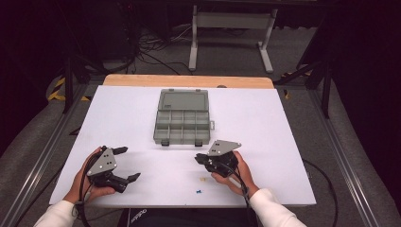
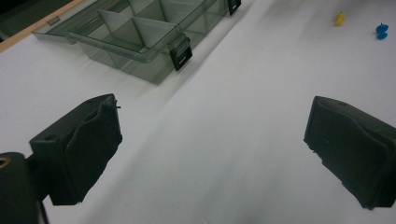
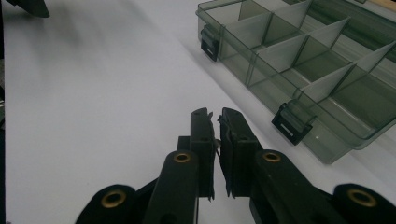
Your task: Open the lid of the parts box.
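An open grey-green plastic compartment box [image 1: 182,124] lies on the white sheet, lid folded back, its black latches facing me. Its compartments [image 3: 303,60] look empty. My left gripper [image 1: 130,163] rests at the near left with jaws wide open and nothing between them [image 2: 215,107]. The right gripper [image 1: 197,158] hovers just in front of the box's near right corner, jaws shut [image 3: 215,114]; a thin pale sliver shows in the slit, too small to identify. A yellow pushpin [image 1: 203,179] and a blue pushpin [image 1: 199,191] lie on the sheet beside the right hand.
The white sheet [image 1: 118,118] covers a wooden table whose far edge [image 1: 189,80] shows behind the box. Metal rails run along both sides, and cables trail on the floor. A white desk frame [image 1: 227,28] stands beyond the table.
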`<act>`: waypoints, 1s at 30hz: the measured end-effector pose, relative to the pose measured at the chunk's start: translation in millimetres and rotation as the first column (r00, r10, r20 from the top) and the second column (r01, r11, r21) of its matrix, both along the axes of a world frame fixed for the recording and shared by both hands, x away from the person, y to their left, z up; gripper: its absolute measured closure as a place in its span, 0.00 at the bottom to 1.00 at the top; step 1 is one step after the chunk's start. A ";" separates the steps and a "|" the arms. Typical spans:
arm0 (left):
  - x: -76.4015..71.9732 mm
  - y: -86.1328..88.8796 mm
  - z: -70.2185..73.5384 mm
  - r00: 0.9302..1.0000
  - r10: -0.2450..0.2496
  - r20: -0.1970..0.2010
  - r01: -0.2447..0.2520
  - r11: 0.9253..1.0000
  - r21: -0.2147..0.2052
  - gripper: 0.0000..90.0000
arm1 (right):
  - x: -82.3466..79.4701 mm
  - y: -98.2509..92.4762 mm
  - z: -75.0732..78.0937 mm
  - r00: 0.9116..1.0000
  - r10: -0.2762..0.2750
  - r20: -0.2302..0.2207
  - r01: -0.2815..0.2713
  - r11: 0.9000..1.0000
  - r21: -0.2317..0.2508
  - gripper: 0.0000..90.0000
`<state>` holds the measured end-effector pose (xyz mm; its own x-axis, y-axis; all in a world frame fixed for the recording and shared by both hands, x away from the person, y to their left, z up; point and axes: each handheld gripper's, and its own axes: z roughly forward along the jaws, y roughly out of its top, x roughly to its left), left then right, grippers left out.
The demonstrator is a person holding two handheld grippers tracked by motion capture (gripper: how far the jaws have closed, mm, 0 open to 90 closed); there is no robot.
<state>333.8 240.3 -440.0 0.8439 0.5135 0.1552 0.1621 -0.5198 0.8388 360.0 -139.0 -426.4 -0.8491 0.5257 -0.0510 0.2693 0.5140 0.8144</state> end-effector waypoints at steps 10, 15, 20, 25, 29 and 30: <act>-0.4 1.2 0.9 1.000 0.003 0.003 -0.003 1.000 -0.004 0.05 | 10.1 4.2 7.4 1.000 -0.008 0.026 0.008 1.000 0.015 0.93; -0.3 1.0 0.7 1.000 0.000 0.003 0.000 1.000 -0.003 0.05 | 15.0 7.4 10.3 0.999 -0.011 0.036 0.010 1.000 0.020 0.93; -0.6 1.6 1.3 1.000 -0.001 0.003 0.001 1.000 -0.011 0.05 | 22.5 11.6 14.6 0.999 -0.017 0.046 0.016 1.000 0.024 0.93; -1.0 1.3 1.5 1.000 -0.001 0.005 0.001 1.000 -0.012 0.05 | 28.8 17.2 20.1 0.998 -0.021 0.057 0.019 0.999 0.035 0.93; -1.2 2.3 2.2 1.000 -0.004 0.006 0.004 1.000 -0.014 0.05 | 35.9 25.5 24.0 0.998 -0.020 0.062 0.018 0.999 0.037 0.93; -1.5 2.3 2.4 1.000 -0.004 0.005 0.005 1.000 -0.016 0.05 | 37.1 26.9 24.4 0.998 -0.020 0.063 0.018 0.999 0.036 0.93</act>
